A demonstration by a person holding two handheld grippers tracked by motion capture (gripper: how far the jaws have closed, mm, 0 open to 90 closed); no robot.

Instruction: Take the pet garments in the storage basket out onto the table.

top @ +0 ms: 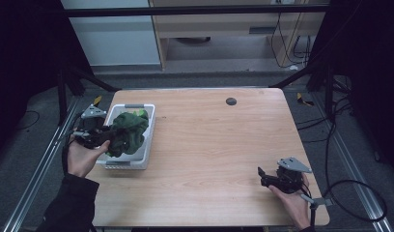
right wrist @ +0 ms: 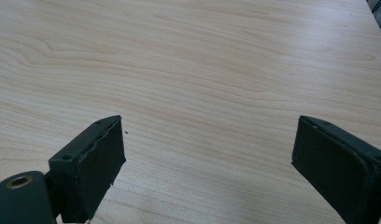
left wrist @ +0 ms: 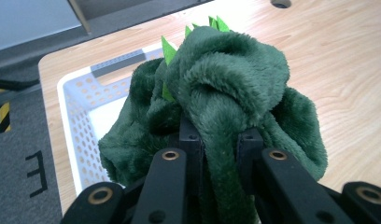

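Your left gripper (top: 104, 137) is clenched on a fold of the dark green plush toy (top: 128, 133), which hangs over the white perforated basket (top: 149, 125) at centre left of the high view. Your right gripper (top: 263, 177), lower right, stands released over bare wooden table (top: 214, 145), its jaws wide apart.
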